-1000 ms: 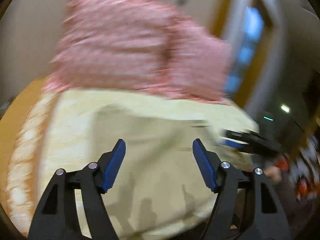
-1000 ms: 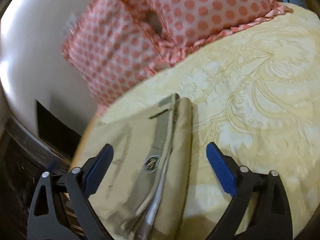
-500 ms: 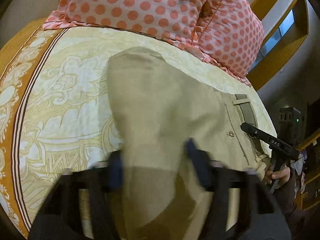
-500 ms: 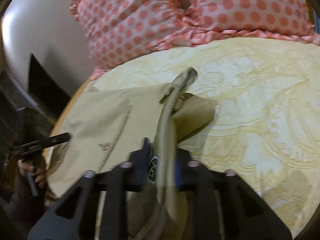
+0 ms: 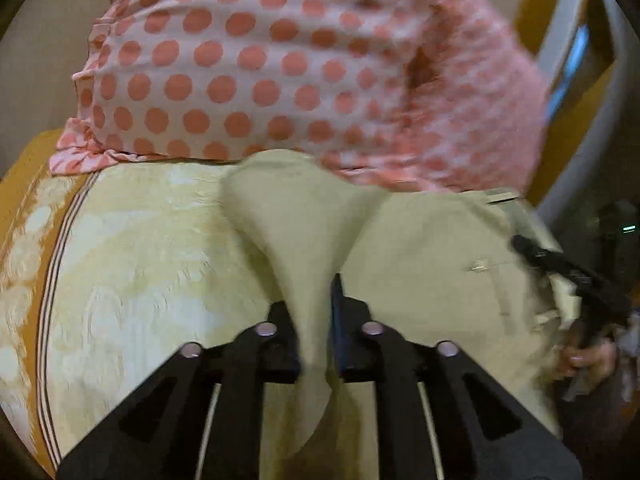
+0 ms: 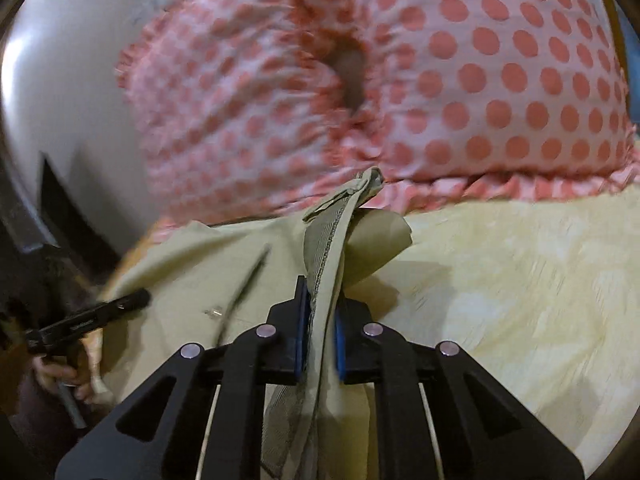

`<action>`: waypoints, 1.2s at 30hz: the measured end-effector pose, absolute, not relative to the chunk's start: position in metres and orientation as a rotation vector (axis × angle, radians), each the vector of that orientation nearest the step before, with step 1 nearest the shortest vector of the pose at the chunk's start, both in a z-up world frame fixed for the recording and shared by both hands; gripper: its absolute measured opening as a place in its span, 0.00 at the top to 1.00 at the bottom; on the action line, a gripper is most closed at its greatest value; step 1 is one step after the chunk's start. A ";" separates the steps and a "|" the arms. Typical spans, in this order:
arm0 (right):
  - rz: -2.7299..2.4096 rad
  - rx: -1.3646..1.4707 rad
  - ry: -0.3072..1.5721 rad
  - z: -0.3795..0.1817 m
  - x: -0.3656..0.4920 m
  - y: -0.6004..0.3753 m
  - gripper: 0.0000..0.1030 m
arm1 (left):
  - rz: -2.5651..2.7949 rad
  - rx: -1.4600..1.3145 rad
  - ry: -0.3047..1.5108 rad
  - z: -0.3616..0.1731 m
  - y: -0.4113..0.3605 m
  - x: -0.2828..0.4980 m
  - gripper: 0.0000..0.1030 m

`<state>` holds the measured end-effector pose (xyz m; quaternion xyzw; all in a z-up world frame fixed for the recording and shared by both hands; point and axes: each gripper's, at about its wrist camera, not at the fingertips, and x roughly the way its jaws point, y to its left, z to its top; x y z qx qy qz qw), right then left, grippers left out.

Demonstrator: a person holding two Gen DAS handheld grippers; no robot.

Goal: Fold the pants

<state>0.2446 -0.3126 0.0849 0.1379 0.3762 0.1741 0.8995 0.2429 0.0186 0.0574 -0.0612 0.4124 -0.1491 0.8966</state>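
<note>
Both your claws, left (image 5: 314,332) and right (image 6: 320,336), pinch the pants (image 5: 420,264) on the bed (image 5: 140,260); folding barely started.

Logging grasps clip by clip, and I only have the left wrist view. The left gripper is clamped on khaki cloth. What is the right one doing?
Observer: The right gripper is shut on the pants too, at the waistband.
Operator: Is that waistband lying flat?
Observer: No, it rises from the jaws toward the pillows.
Operator: Anything under it?
Observer: A lifted flap casts a shadow on the yellow bedspread.
</note>
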 end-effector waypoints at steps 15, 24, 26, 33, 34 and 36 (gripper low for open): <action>0.356 0.168 0.965 0.047 0.223 -0.280 0.08 | -0.399 -0.168 0.953 0.044 0.000 0.217 0.58; 0.269 0.141 0.904 0.064 0.115 -0.267 0.01 | -0.246 -0.042 0.820 0.068 0.018 0.105 0.07; 0.262 0.152 0.900 0.055 0.092 -0.263 0.01 | -0.219 -0.029 0.816 0.062 0.020 0.084 0.03; 0.148 0.082 0.889 0.037 0.074 -0.243 0.01 | -0.116 -0.023 0.849 0.036 0.018 0.054 0.02; 0.129 0.056 0.885 0.036 0.073 -0.239 0.01 | -0.112 -0.021 0.852 0.033 0.017 0.053 0.02; 0.096 0.001 0.886 0.034 0.072 -0.231 0.01 | -0.087 0.019 0.838 0.030 0.013 0.050 0.02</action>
